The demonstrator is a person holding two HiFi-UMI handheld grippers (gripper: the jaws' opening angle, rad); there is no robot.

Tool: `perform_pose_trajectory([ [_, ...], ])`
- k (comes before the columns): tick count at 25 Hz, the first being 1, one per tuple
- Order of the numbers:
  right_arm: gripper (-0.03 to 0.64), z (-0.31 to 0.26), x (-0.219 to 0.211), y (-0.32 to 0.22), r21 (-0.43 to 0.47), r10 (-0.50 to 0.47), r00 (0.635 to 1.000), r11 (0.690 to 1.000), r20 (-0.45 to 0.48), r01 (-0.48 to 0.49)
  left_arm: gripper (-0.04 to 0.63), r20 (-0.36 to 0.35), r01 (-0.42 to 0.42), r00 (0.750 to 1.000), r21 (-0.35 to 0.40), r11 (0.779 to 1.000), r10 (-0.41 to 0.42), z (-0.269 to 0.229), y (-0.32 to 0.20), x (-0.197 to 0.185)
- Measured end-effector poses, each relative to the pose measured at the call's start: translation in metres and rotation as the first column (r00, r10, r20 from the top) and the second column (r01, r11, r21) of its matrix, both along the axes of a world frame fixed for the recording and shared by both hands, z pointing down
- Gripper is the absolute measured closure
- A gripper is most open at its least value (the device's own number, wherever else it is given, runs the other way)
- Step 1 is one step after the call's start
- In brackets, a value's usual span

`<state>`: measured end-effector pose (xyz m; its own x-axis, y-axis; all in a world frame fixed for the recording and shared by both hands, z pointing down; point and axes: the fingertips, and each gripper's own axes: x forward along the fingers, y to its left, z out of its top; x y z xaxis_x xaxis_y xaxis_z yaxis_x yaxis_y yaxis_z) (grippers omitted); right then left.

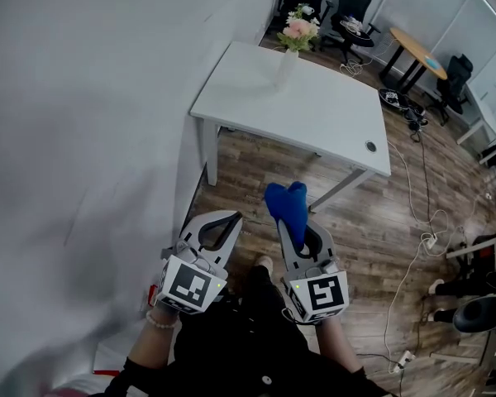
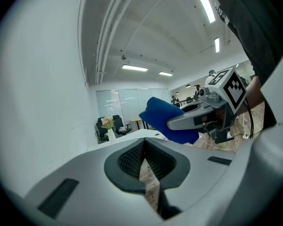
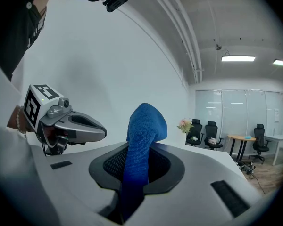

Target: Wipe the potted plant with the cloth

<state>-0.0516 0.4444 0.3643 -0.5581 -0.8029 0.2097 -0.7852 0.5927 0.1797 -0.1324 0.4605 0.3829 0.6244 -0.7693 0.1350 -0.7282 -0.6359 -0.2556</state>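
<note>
Cloth [image 1: 285,203] pinched in right tongs [image 1: 298,236], held near level

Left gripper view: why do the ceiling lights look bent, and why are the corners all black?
Left gripper view: the wide-angle lens curves the ceiling light and leaves dark corners. Right gripper view: the same round black edge, with the blue cloth up close and sharp. Head view: the white table looks slanted, and the light is soft and even.
</note>
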Motion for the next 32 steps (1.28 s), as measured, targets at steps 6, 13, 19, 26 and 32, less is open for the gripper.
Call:
perform_pose_trajectory([
  [6, 0.528, -0.002, 0.007, -0.026, 0.036, -0.012, 1.0, 0.999, 0.021, 0.011, 0.581, -0.018, 0.008, 1.0, 0.019, 1.0, -0.007, -0.014, -0.024, 0.008],
  [13, 0.528, -0.001, 0.022, -0.064, 0.019, -0.005, 1.0, 1.0, 0.016, 0.004, 0.581, -0.001, 0.005, 1.0, 0.017, 1.0, -0.005, -0.015, -0.06, 0.019],
  [19, 0.528, -0.002, 0.034, -0.097, -0.013, 0.011, 1.0, 1.0, 0.003, -0.011, 0.581, -0.004, 0.012, 1.0, 0.007, 1.0, -0.012, -0.018, -0.095, 0.031],
  [26, 0.528, 0.004, 0.052, -0.141, 0.009, -0.011, 0.999, 1.0, 0.047, 0.011, 0.581, -0.003, 0.027, 1.0, -0.024, 0.999, -0.027, -0.013, -0.135, 0.05],
  [32, 0.528, 0.001, 0.065, -0.18, -0.025, -0.023, 0.999, 0.999, 0.033, 0.023, 0.581, 0.022, 0.036, 0.999, 0.006, 0.999, -0.036, -0.021, -0.173, 0.064],
])
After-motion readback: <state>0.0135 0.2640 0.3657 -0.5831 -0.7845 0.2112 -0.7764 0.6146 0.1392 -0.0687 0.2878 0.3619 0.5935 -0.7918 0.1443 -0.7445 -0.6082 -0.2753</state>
